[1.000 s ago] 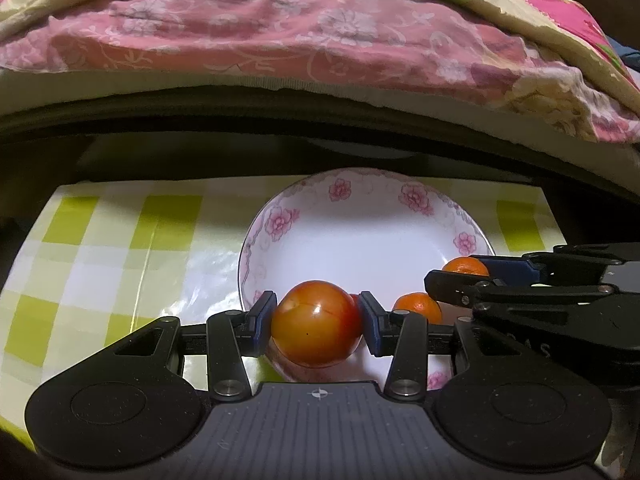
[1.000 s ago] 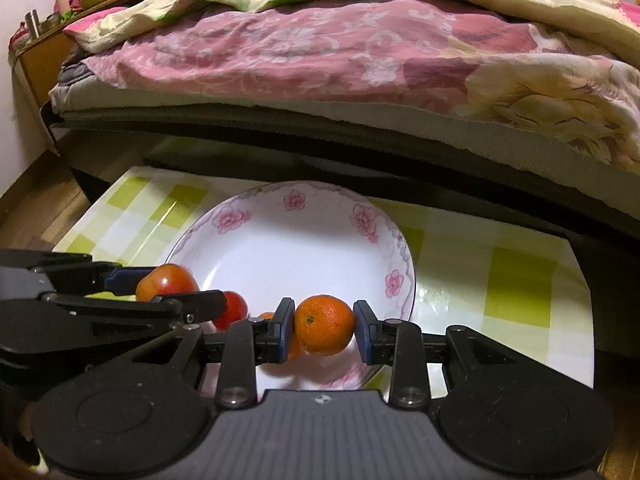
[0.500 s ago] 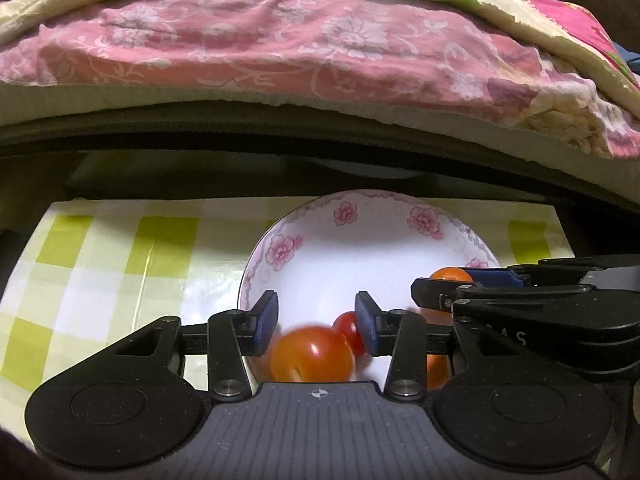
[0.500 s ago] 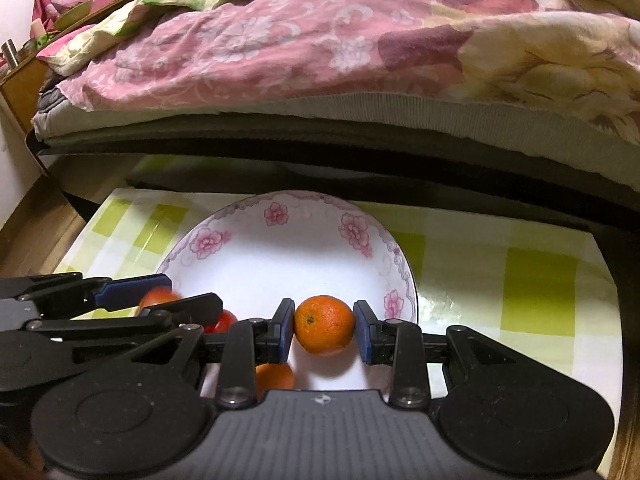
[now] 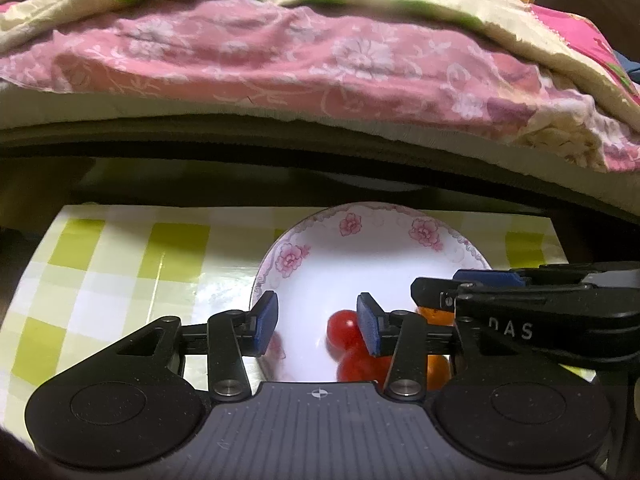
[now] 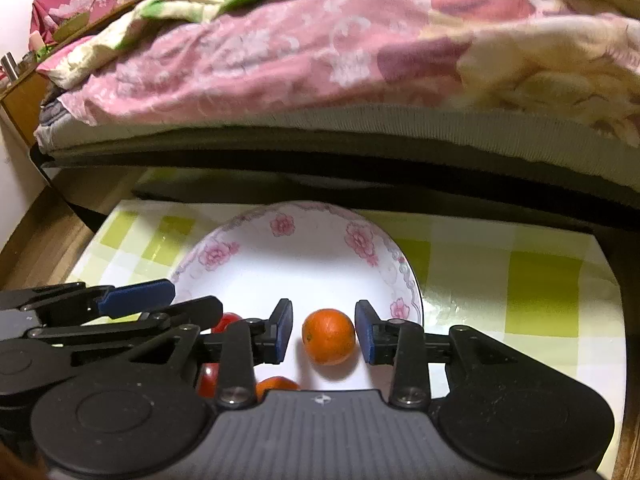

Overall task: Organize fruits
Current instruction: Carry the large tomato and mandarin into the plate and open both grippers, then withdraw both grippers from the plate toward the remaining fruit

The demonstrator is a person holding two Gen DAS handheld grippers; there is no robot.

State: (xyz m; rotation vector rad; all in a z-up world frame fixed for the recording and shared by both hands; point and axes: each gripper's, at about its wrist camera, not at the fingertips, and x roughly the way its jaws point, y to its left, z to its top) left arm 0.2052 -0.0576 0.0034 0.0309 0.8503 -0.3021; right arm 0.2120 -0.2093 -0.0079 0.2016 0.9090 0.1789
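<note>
A white plate with pink flowers [image 5: 308, 256] [image 6: 256, 268] sits on a green checked cloth. My left gripper [image 5: 317, 322] is open and empty above the plate. Two red tomatoes [image 5: 344, 326] lie in the plate just below and right of its right finger. My right gripper [image 6: 323, 332] is open above the plate, and a small orange [image 6: 329, 336] lies loose between its pads. Another orange [image 6: 276, 384] and the tomatoes [image 6: 226, 320] lie near the plate's front edge. An orange [image 5: 438, 368] shows partly behind the right gripper's fingers [image 5: 488, 280].
The green checked cloth [image 5: 120, 264] [image 6: 536, 292] covers a low table. A bed with a pink floral quilt [image 5: 280, 60] [image 6: 320, 48] overhangs the table's far edge. A wooden floor [image 6: 36, 232] lies to the left.
My left gripper opened and let the big tomato fall into the plate. My right gripper then opened and let go of the orange. Both grippers rose and drew back a little.
</note>
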